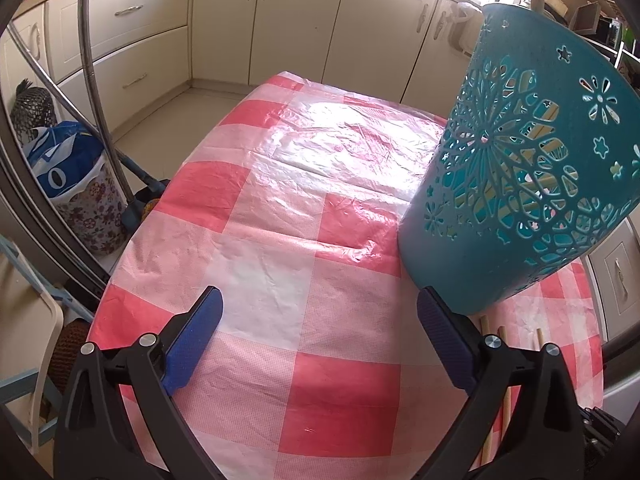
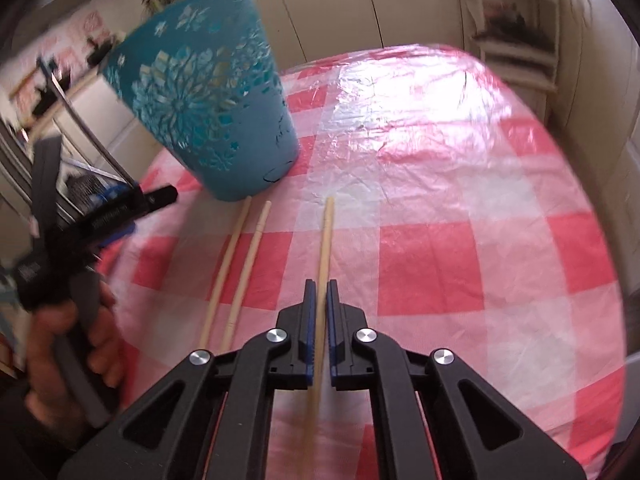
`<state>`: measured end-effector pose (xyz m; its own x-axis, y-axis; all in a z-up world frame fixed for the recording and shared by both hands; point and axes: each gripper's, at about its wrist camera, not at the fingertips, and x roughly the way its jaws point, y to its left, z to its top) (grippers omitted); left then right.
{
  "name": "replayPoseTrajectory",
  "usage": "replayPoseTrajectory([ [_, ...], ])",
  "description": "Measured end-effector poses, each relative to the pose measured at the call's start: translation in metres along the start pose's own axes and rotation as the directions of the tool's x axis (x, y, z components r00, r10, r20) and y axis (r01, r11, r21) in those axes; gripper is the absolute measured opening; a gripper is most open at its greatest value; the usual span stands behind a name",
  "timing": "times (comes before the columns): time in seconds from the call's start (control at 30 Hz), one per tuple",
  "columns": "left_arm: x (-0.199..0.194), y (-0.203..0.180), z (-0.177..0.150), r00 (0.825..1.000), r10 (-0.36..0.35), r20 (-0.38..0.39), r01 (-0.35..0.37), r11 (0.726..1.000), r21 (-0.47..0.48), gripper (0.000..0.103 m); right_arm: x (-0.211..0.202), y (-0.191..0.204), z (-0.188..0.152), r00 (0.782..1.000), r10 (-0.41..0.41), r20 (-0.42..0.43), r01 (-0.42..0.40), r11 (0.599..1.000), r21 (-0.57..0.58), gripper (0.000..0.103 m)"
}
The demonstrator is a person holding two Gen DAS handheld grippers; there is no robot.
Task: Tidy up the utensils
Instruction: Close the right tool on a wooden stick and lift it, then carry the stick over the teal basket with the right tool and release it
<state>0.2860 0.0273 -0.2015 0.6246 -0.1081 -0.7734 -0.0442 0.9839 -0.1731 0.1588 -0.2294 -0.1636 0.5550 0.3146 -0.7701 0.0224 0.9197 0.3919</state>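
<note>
A teal cut-out utensil holder [image 1: 520, 184] stands on the red-and-white checked table [image 1: 304, 240], just right of my open, empty left gripper [image 1: 320, 304]; wooden sticks show through its holes. In the right wrist view the holder [image 2: 208, 104] is at the far left. My right gripper [image 2: 321, 286] is shut on a wooden chopstick [image 2: 326, 240] that points forward over the table. Two more chopsticks [image 2: 236, 264] lie side by side on the cloth, left of it, near the holder's base. Their ends also show in the left wrist view [image 1: 500, 332].
The left hand-held gripper and hand [image 2: 72, 264] are at the table's left edge. Cream kitchen cabinets [image 1: 224, 20] ring the room. A flowered bin with a blue bag [image 1: 76, 184] and metal poles [image 1: 92, 80] stand left of the table. White shelves [image 2: 516, 28] stand at the far right.
</note>
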Motion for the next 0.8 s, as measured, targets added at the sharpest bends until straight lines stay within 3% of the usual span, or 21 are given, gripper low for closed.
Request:
replayPoseTrajectory([
  [0.1,0.000,0.000,0.000,1.000,0.000,0.000,0.000,1.000,-0.001,0.094,-0.017,-0.004,0.003,0.992,0.120,0.045,-0.122,0.991,0.062,0.006],
  [0.23,0.000,0.000,0.000,1.000,0.000,0.000,0.000,1.000,0.000,0.094,-0.050,0.003,0.012,0.960,0.244,0.136,-0.256,0.963,0.080,0.006],
  [0.47,0.001,-0.001,0.000,1.000,0.005,-0.002,-0.005,1.000,0.004,0.095,-0.111,0.035,0.077,0.873,0.365,0.323,-0.393,0.919,0.024,0.006],
  [0.63,0.001,-0.001,0.000,1.000,0.003,-0.001,-0.003,1.000,0.003,0.095,-0.123,0.073,0.139,0.833,0.379,0.403,-0.388,0.920,-0.065,0.006],
  [0.7,0.001,-0.001,0.000,1.000,0.001,-0.001,-0.001,1.000,0.004,0.095,-0.120,0.086,0.155,0.839,0.351,0.417,-0.345,0.934,-0.092,0.006],
  [0.8,0.001,-0.001,-0.001,1.000,-0.003,-0.001,0.003,1.000,0.005,0.095,-0.103,0.106,0.168,0.868,0.249,0.431,-0.210,0.968,-0.135,0.006],
])
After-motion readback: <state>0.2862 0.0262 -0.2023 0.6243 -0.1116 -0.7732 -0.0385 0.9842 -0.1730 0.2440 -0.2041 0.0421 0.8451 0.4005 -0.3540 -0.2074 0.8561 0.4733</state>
